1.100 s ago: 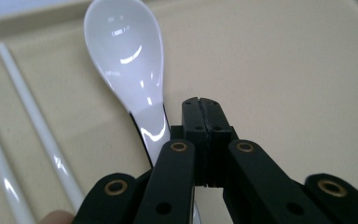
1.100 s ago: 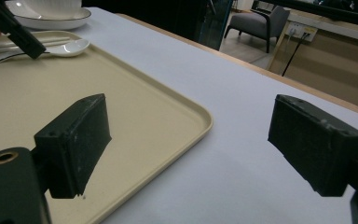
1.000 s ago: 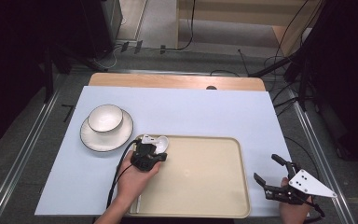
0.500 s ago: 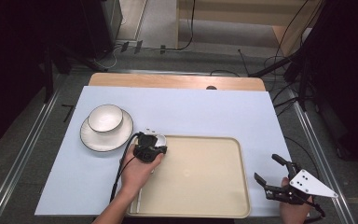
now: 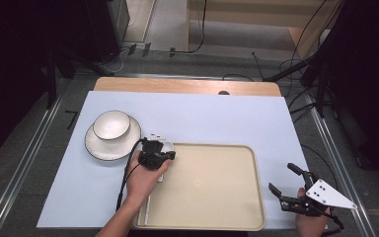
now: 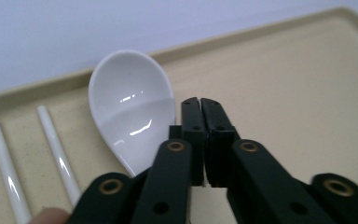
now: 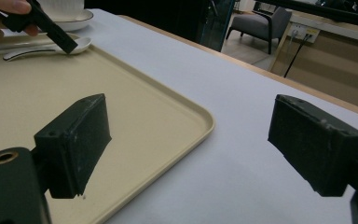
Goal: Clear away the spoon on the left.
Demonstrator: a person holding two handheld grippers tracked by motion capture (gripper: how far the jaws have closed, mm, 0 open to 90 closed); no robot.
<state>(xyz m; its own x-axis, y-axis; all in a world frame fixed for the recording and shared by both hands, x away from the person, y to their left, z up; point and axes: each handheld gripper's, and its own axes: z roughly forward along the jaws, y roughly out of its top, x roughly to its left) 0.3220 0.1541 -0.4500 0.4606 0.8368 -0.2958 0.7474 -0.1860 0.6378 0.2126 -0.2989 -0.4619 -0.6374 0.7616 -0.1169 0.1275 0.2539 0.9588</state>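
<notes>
The wide beige plastic tray [image 5: 212, 187] lies on the pale blue table cover [image 5: 227, 118], and the work in hand looks like laying white tableware along its left edge, so the step is best done by keeping each piece parallel to that rim and clear of its neighbours. Beyond the tray's far-left corner, the round white plate with a dark rim [image 5: 101, 145] carries the small white bowl [image 5: 111, 124], a likely next pick that would call for a wide opening and a level lift. The glossy white ceramic soup spoon [image 6: 133, 105] lies inside the tray at its far-left corner, bowl up, beside 2 slim white chopsticks [image 6: 58, 154] that run along the left rim. The left gripper [image 6: 200, 105] has its jaws pressed together with nothing between them, tips just beside the spoon's bowl; I would lift it straight up so the spoon is not dragged. The right gripper [image 5: 286, 185] rests off the tray's right edge, jaws wide apart and empty. Against the picture from 1 second ago, the left gripper has shifted slightly towards the plate side, while the right has kept its place.
</notes>
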